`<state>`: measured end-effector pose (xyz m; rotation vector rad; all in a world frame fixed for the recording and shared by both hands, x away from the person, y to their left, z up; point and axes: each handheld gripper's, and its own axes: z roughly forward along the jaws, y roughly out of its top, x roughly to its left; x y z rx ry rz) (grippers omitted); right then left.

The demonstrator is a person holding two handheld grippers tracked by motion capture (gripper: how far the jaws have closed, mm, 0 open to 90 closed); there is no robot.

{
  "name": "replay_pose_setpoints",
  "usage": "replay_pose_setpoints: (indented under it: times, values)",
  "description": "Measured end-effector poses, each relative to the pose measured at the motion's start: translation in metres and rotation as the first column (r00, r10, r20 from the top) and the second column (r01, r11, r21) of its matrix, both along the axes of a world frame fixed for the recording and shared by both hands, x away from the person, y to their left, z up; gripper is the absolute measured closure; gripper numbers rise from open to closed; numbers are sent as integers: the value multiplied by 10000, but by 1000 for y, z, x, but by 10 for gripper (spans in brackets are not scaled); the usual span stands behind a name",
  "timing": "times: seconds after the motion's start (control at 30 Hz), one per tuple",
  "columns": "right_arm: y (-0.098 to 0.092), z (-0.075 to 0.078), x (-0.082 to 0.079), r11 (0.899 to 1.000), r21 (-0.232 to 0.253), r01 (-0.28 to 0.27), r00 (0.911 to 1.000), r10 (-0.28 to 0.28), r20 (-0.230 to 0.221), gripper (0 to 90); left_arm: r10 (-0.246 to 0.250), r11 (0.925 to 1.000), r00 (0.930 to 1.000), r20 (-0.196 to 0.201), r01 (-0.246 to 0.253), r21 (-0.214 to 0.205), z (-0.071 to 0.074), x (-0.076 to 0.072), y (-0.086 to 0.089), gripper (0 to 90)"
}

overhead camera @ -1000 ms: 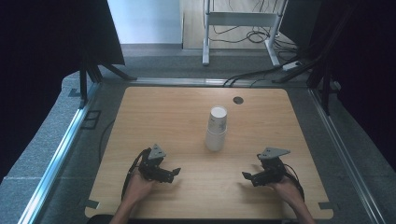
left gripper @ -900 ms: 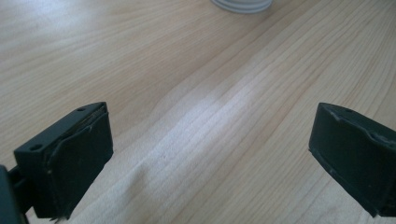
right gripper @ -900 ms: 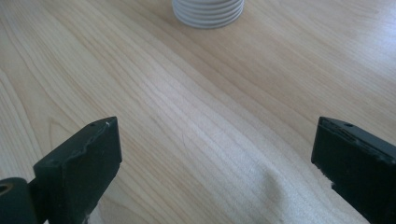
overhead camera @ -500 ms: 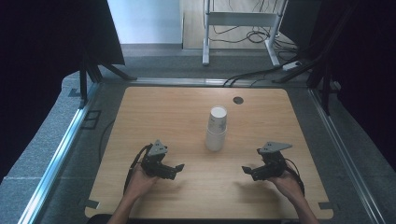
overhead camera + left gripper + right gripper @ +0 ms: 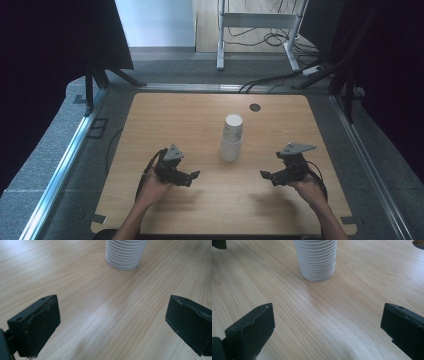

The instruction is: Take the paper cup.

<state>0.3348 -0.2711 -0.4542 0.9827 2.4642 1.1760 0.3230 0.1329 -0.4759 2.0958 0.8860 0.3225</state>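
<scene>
A stack of white cups stands mid-table. The left gripper at its seven o'clock and the right gripper at its four o'clock both have jaws spread wide, holding nothing.

The left gripper looks along its two black jaws, which stand wide apart with nothing between them but bare wood. One jaw rises at the lower left and the other at the lower right, and both hang over the wooden table. Beyond the jaws stands a stack of white ribbed cups, its base resting on the table. The stack is well apart from both jaws and a little nearer the left one's side.
</scene>
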Motion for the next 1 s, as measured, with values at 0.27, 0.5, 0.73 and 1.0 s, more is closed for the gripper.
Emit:
replay_pose_setpoints:
  times: [0.27, 0.5, 0.73, 1.0]
  values:
    - [6, 10, 6, 9999, 27, -140, 9999, 140, -71, 0, 63, 9994, 10000, -21, -63, 337, 6, 8, -8, 0]
    - [12, 19, 10, 9998, 154, -99, 9999, 100, -76, 6, -69, 9995, 9999, -103, 72, 321, 12, 14, -15, 0]
    - [17, 27, 15, 9998, 15, -181, 9998, 181, 36, 11, -258, 9996, 9997, 23, 257, 111, 18, 22, -20, 0]
    - [25, 36, 20, 9988, -290, -395, 9991, 400, 155, 23, -556, 9984, 9984, 133, 554, 120, 24, 30, -30, 12]
